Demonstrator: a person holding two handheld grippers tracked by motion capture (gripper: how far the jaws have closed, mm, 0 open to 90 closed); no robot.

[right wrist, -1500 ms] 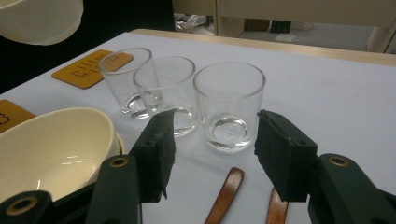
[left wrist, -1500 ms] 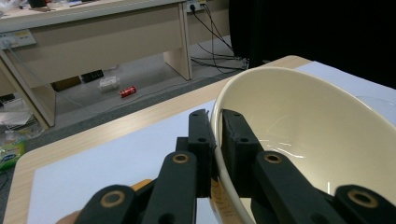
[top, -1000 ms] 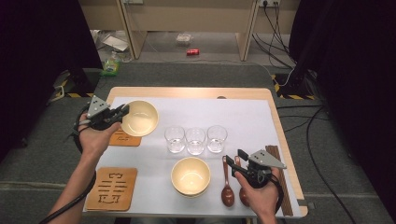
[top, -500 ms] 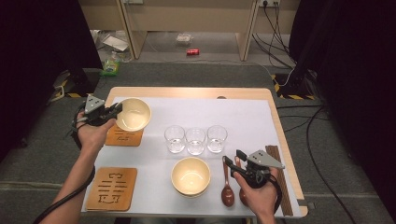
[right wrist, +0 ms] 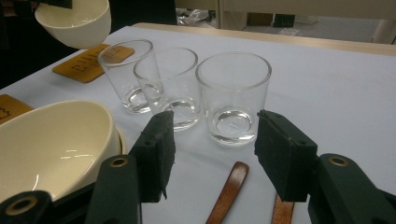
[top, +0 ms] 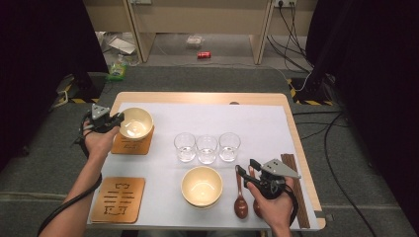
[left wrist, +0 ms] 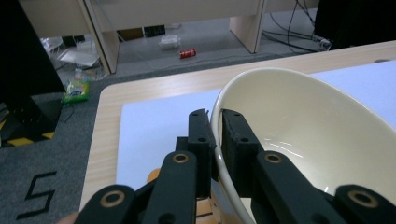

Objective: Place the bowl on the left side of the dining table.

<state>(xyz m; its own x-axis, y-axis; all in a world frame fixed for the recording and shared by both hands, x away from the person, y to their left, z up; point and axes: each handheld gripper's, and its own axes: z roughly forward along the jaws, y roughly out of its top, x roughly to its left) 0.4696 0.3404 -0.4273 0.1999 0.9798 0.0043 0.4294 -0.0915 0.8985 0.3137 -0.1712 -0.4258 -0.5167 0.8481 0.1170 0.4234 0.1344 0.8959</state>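
High view, left gripper point(top: 117, 120) pinching the rim of a cream bowl point(top: 135, 123) over the far wooden coaster point(top: 131, 144), three glasses point(top: 206, 147) standing mid-table, left gripper view, jaws clamping the bowl wall point(left wrist: 299, 135), right gripper view, right gripper point(right wrist: 212, 151) gaping wide and empty above two wooden spoons point(right wrist: 229, 192), second bowl point(right wrist: 51, 140) sitting beside it.

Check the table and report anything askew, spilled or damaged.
Nothing spilled or broken. The cream ceramic bowl is tilted, clamped at its rim by the left gripper, above the wooden coaster. The three clear glasses stand upright and empty; the right gripper is open.
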